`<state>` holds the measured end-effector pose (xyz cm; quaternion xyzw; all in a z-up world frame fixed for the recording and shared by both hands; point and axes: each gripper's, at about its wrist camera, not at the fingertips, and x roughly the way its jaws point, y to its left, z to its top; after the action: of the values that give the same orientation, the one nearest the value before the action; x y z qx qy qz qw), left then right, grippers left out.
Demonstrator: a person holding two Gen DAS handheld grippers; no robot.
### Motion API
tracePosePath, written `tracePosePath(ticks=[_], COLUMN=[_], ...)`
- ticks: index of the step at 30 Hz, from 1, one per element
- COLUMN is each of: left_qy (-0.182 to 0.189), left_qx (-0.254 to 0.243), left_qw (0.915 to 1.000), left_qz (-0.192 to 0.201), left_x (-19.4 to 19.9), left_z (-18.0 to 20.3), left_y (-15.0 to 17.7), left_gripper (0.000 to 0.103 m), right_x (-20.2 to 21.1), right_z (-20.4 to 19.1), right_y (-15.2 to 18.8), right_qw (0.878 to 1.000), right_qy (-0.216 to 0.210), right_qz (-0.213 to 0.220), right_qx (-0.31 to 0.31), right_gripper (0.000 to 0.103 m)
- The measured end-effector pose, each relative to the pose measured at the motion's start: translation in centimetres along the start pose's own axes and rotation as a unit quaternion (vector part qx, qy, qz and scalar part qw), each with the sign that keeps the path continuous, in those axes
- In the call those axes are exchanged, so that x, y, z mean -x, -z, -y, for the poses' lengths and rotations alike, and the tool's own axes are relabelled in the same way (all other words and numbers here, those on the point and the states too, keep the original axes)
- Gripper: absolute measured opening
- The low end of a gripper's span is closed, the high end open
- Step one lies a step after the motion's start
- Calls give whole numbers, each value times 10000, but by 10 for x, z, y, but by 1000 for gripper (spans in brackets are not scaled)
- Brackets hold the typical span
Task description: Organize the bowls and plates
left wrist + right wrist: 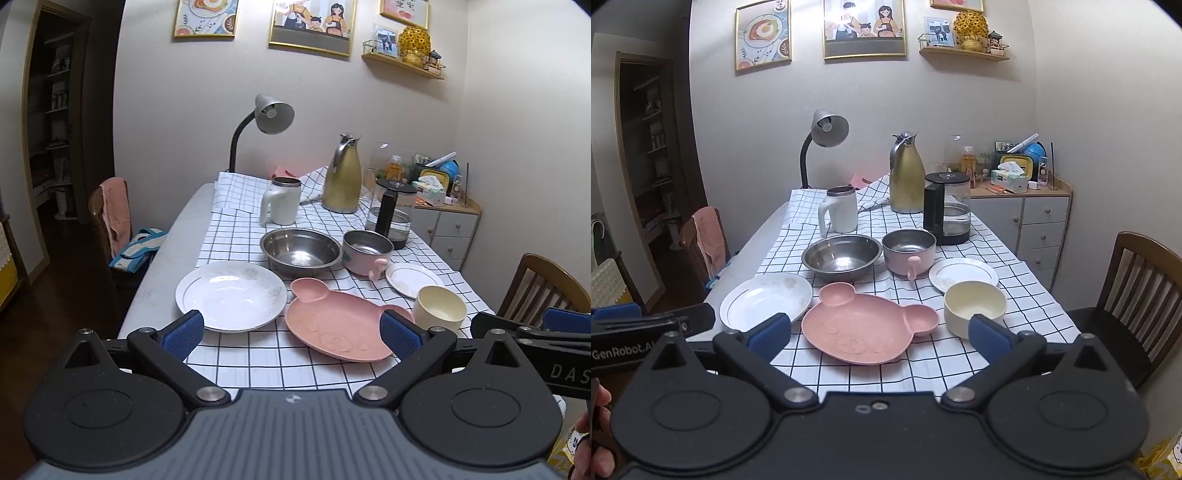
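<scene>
No dish is lifted or stacked yet, so I judge this to be the opening step: approach and selection. My left claw (291, 334) and my right claw (881, 334) both hover short of the near edge of the worktop (166, 251), jaws fully apart, nothing between them. Along the near edge lie the large white plate (231, 297) toward the left, the pink bear-shaped plate (866, 323) in the middle, and the cream bowl (975, 304) toward the right. Behind them stand the steel bowl (841, 254), the pink handled bowl (909, 253) and the small white plate (963, 274), which touches the cream bowl's far side. The next move calls for lowering one claw to a plate rim at a shallow angle, since flat plates offer little to pinch.
</scene>
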<state>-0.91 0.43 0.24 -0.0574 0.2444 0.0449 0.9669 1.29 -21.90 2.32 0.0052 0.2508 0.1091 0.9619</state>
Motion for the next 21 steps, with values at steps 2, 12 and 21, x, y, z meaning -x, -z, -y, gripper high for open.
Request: tracePosePath(ticks=[2, 12, 21], left_qy=[20, 57, 111], left_qx=[10, -76, -29], left_qw=[10000, 9999, 9999], left_qz=[-5, 58, 40], left_x=[2, 12, 13], left_z=[-1, 4, 0], left_y=[0, 2, -1], left_gripper=[102, 102, 102], right_x=[2, 9, 15], right_z=[-2, -4, -6], right_y=[0, -1, -1], right_qw=[10000, 10000, 9998], right_qy=[-28, -42, -132], right_qz=[23, 69, 179], right_qx=[22, -30, -21], right_gripper=[103, 103, 103])
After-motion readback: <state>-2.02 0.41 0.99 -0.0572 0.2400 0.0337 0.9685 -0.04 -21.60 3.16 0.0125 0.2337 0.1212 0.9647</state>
